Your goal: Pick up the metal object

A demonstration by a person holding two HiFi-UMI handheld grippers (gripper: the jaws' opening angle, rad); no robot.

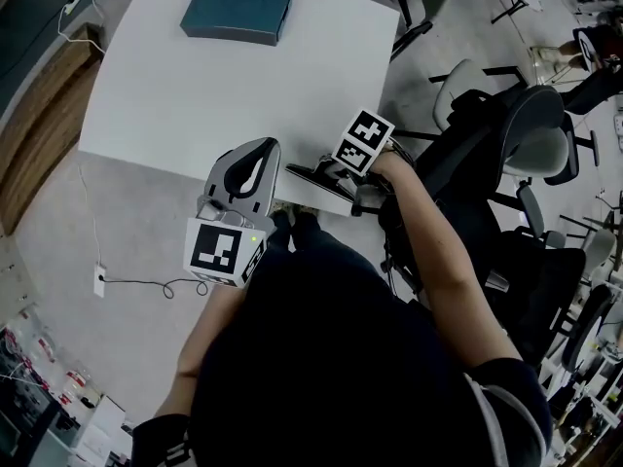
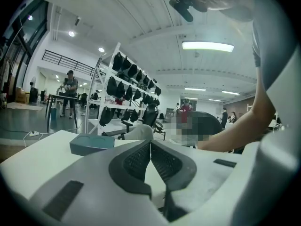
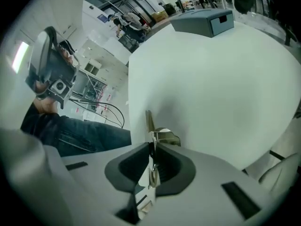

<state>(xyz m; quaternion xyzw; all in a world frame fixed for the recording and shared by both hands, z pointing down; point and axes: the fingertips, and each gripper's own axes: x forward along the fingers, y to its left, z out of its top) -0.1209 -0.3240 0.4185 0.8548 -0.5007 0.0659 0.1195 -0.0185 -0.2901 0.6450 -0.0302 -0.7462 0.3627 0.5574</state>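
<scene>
A thin, flat metal object stands on edge at the near rim of the white table. My right gripper is shut on it, and its top end sticks out past the fingertips with a brassy part beside it. In the head view the right gripper lies low at the table's near right edge, and the object itself is hidden there. My left gripper hovers at the near edge just to its left. Its jaws meet at the tips with nothing between them.
A teal box sits at the far side of the table. Office chairs crowd the right side. A cable and a socket block lie on the floor at the left. The person's legs are under the near edge.
</scene>
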